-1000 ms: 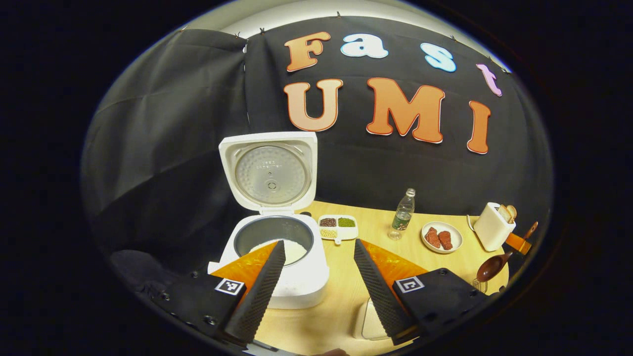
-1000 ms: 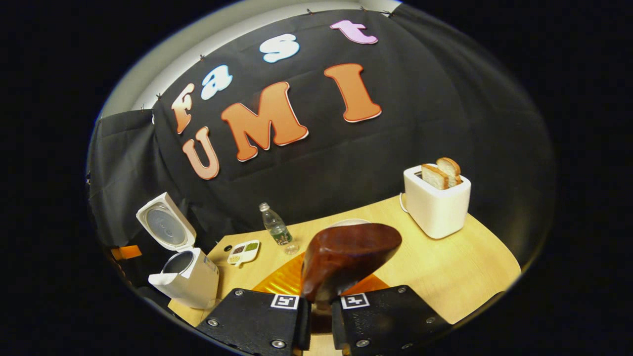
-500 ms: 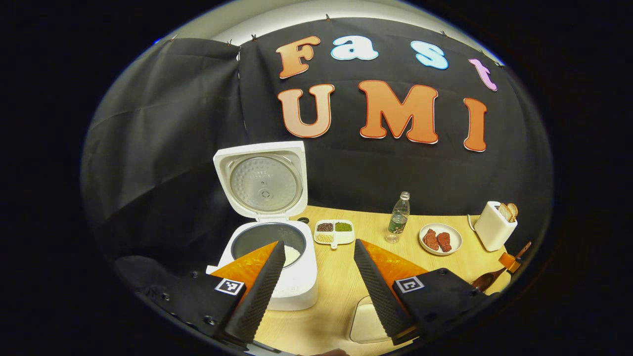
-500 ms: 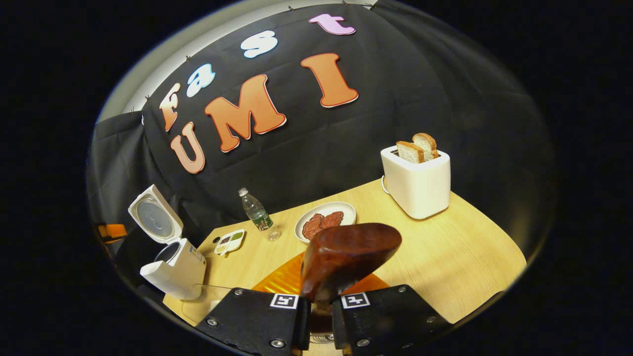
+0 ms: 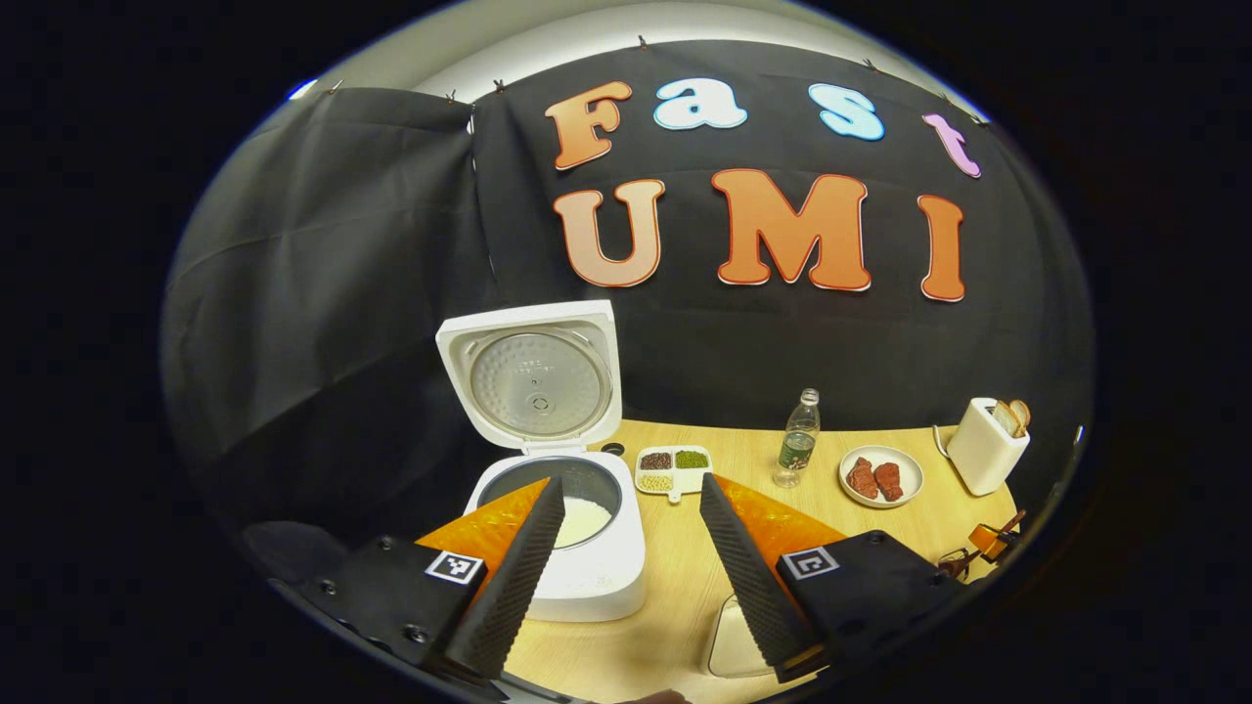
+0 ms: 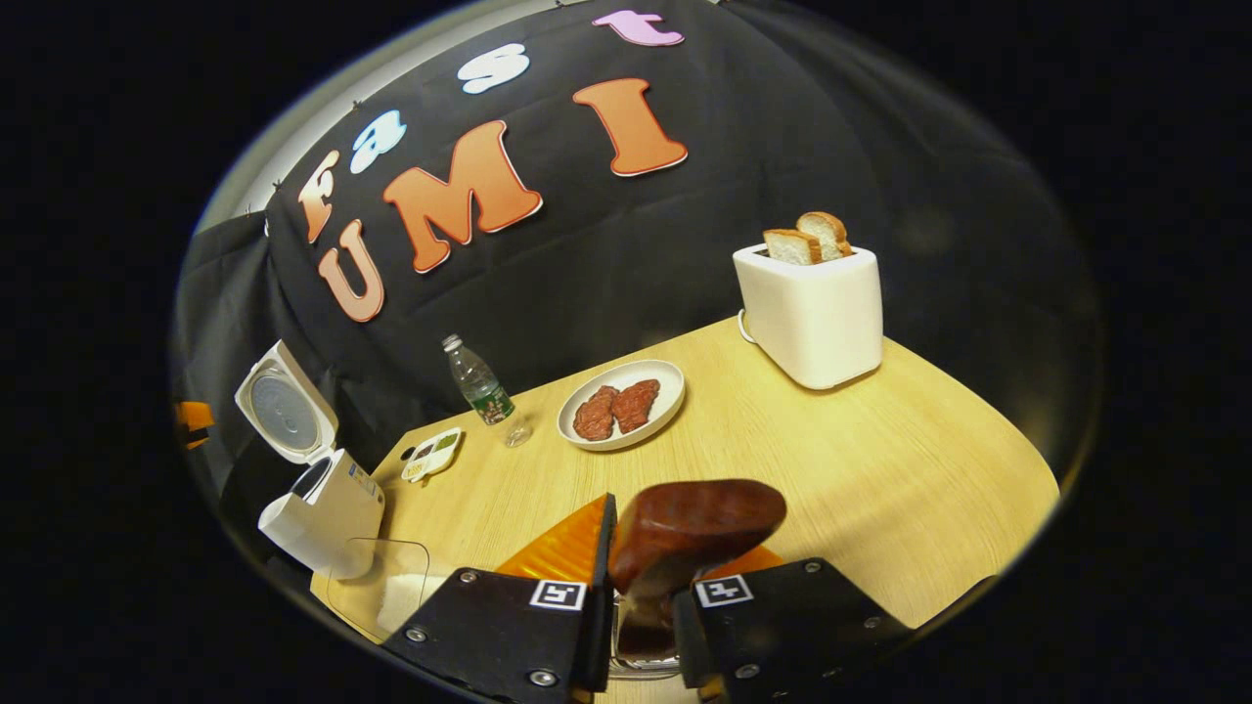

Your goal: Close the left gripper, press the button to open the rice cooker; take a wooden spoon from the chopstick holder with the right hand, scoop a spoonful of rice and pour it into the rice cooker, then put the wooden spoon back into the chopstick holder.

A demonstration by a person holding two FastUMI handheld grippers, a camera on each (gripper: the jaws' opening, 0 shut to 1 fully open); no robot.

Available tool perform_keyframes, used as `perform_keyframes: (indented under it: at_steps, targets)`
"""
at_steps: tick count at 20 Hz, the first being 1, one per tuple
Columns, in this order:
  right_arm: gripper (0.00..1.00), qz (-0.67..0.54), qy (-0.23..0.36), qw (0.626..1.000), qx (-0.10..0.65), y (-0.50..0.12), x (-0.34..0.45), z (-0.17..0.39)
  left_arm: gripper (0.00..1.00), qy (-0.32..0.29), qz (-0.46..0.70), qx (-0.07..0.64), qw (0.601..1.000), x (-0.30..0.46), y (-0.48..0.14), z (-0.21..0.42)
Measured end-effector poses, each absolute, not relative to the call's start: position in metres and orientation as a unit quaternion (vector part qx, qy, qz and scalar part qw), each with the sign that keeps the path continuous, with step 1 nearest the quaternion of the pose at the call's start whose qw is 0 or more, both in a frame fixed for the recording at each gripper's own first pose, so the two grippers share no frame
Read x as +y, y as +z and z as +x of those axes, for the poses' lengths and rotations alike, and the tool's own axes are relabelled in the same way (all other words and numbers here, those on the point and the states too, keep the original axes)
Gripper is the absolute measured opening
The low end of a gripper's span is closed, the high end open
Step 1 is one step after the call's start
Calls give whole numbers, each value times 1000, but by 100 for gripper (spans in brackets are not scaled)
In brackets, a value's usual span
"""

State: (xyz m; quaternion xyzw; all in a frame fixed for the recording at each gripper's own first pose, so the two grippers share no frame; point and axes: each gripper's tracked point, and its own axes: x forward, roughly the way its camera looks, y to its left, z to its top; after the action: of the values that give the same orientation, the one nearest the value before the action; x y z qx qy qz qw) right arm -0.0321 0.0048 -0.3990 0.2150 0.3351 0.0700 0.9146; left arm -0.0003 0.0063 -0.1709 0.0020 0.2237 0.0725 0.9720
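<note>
**Right gripper view: spoon at the holder, return step nearly complete**

Right gripper view placed the right gripper (image 6: 641, 596) low over the near edge of the table (image 6: 880, 469), its jaws drawn to a narrow gap with the wooden spoon (image 6: 690, 523) between them. Whether both fingers pressed on the handle could not be told. A clear rim, apparently the chopstick holder (image 6: 641, 667), lay directly beneath the handle.

In the left gripper view, the rice cooker (image 5: 577, 548) stood at the left end of the table with its lid (image 5: 533, 376) raised upright, and white rice showed inside the pot. The left gripper (image 5: 631, 557) hovered in front of it, jaws spread wide and holding nothing.

Judgement on progress: button pressed and lid opened, done. The bowl of the spoon appeared empty, so scooping and pouring were judged done. Remaining: seating the spoon in the holder and letting go.

Orientation: the spoon's long axis ran roughly vertical, handle down toward the holder, bowl uppermost, its rounded back facing the camera and tipped toward the right.
</note>
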Motion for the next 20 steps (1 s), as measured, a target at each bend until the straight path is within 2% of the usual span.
perform_keyframes:
  at_steps: [1, 2, 3, 4, 5, 7, 8, 9, 10, 12, 16, 17, 20]
  targets:
    - [22, 216, 63, 914, 338, -396, 1, -33, 91, 72, 0, 221, 973, 8, -169, 1]
    - [27, 214, 55, 913, 344, -395, -3, -32, 95, 72, 2, 216, 974, 12, -167, 5]
    - [53, 211, 47, 912, 348, -393, -7, -32, 91, 73, 2, 212, 975, 17, -165, 8]
    - [52, 207, 41, 914, 346, -389, -11, -32, 95, 72, -1, 208, 975, 21, -161, 12]
    - [74, 205, 36, 917, 340, -381, -15, -30, 91, 72, -7, 206, 976, 28, -159, 17]
    - [83, 194, 25, 924, 329, -365, -21, -28, 91, 76, -20, 197, 977, 45, -150, 32]
    - [85, 185, 20, 929, 321, -356, -24, -27, 91, 76, -29, 194, 978, 53, -145, 39]
    - [86, 174, 16, 934, 312, -345, -29, -26, 99, 78, -35, 189, 978, 63, -141, 49]
    - [87, 162, 12, 939, 303, -333, -33, -24, 91, 82, -36, 187, 978, 75, -136, 60]
    - [88, 146, 12, 949, 280, -304, -33, -22, 95, 90, -31, 177, 980, 100, -128, 86]
    - [89, 125, 2, 964, 235, -249, -35, -19, 95, 98, -38, 165, 981, 139, -118, 148]
    - [89, 121, -1, 966, 228, -237, -35, -21, 91, 100, -37, 162, 981, 147, -115, 164]
    - [90, 104, -15, 973, 207, -204, -41, -30, 93, 94, -29, 137, 986, 163, -103, 218]
